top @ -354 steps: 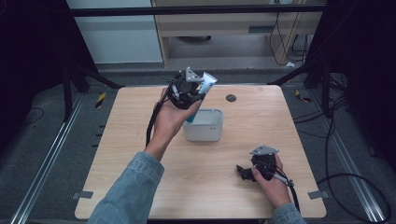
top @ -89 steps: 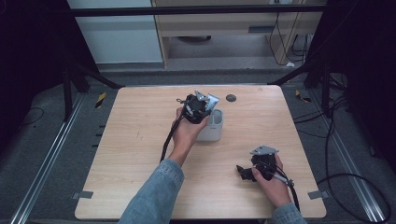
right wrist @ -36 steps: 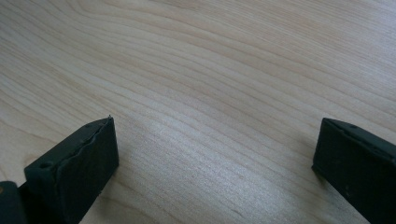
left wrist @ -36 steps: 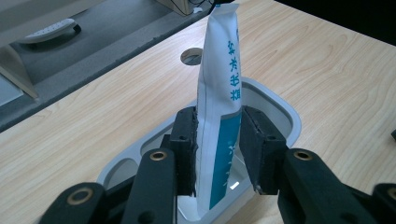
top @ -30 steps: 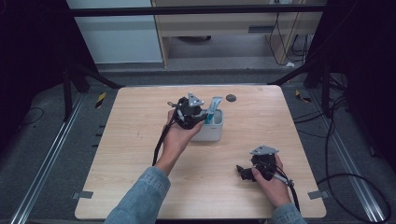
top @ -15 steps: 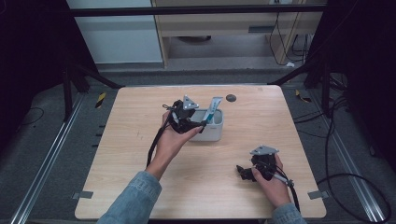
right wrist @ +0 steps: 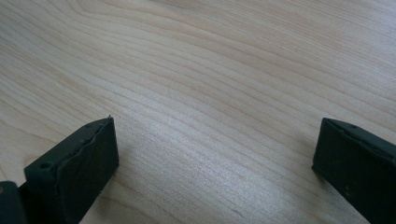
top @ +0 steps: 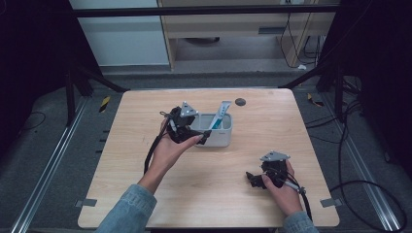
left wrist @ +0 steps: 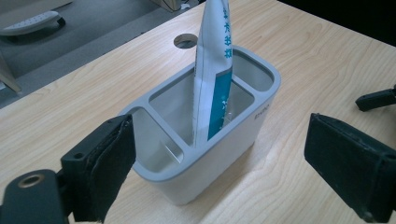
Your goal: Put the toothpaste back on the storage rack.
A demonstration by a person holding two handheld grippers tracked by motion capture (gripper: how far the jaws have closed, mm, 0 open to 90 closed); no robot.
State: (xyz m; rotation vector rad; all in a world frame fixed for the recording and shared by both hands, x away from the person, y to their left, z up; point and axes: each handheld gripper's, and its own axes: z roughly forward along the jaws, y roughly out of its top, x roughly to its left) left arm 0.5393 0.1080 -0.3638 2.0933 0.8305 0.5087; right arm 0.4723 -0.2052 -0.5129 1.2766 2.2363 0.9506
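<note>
**A:** How are the hands sitting?

**B:** The left forearm reaches in from the near edge of the table (top: 121, 194) and slants toward the middle. Its hand holds the left gripper (top: 203, 138) roughly level, just at the left end of the white holder (top: 221, 138). The jaws have just been opening and stand wide. In the left gripper view the holder's near end sits between the pads (left wrist: 112, 168), which are not pressing on it.

**A:** And the tube?

**B:** The toothpaste tube (top: 219, 114) stands in the holder's middle compartment, leaning a little, its crimped end up. Nothing grips it. The holder itself sits near the middle of the tabletop, somewhat toward the far edge.

**A:** The other hand?

**B:** It rests on the wood near the near right corner, holding the right gripper (top: 252, 178), which points left across the table. In the right gripper view its jaws are wide apart with bare wood between them.

**A:** Room to move?

**B:** Plenty. The wood is bare to the left of the holder, along the near edge between the two arms, and along the right edge. A small round dark hole (top: 240, 102) sits near the far edge, beyond the holder. The two grippers are well apart.

**A:** Counts?

**B:** One holder with three compartments, one tube, two grippers, two hands.
</note>
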